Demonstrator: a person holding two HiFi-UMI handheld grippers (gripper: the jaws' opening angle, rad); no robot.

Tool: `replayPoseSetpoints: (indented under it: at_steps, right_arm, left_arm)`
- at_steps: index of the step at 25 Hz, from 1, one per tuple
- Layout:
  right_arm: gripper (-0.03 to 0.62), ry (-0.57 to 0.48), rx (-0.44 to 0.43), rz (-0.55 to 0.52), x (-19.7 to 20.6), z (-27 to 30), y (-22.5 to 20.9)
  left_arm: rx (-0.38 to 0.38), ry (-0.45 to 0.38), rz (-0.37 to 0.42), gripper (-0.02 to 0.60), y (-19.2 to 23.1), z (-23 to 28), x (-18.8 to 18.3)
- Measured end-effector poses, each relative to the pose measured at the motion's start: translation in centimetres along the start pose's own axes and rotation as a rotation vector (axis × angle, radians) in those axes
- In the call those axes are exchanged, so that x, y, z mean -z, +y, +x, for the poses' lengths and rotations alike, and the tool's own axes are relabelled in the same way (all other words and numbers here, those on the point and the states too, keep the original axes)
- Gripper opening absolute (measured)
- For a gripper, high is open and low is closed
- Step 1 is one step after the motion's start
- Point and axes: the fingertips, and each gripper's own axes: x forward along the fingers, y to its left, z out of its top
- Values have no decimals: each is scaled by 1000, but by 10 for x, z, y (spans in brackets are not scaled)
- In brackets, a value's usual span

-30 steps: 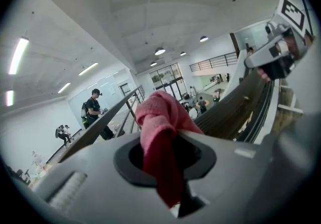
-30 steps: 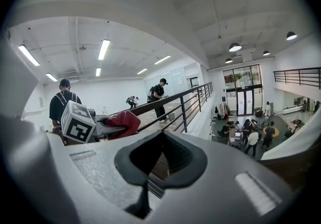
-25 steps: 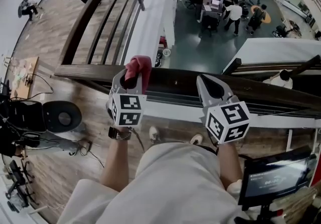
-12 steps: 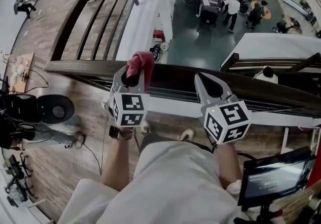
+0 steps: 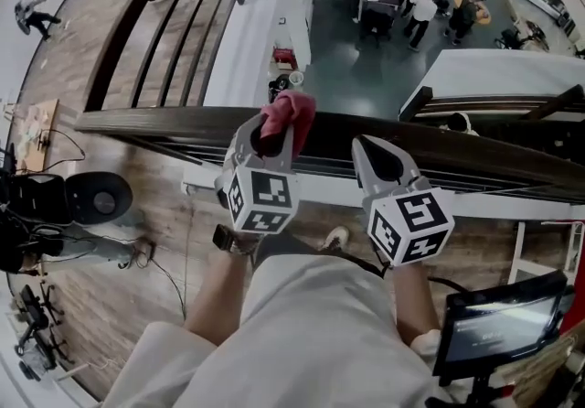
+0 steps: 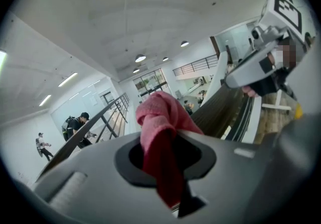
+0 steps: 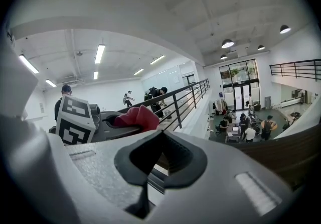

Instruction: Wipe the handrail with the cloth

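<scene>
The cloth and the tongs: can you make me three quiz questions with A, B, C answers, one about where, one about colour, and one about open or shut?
1. Where is the cloth?
A. In the left tongs
B. On the floor
C. On a chair

2. What colour is the cloth?
A. Blue
B. Pinkish red
C. Green

3. How are the right tongs?
A. Wide open
B. Shut on a cup
C. Shut with nothing in them

Answers:
1 A: the left gripper view shows it pinched there, by the handrail.
2 B: it looks pinkish red in every view.
3 C: the right gripper view shows them closed together and empty.
</scene>
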Motion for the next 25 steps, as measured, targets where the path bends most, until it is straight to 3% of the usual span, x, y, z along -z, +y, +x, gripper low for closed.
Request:
replayPoseSetpoints:
  at_steps: [6,11,25]
  right_arm:
    - [3,7,41,5,1,-10,-2]
    - [3,-8,62,6,-8,1,4]
    - [3,7,30,-38,-21,53,66]
  left_arm:
    - [64,-56,71,81,-25,6,-19]
    - [110,-61,52,84,-23,9,-12]
    - [90,-50,14,86,53,-8,36]
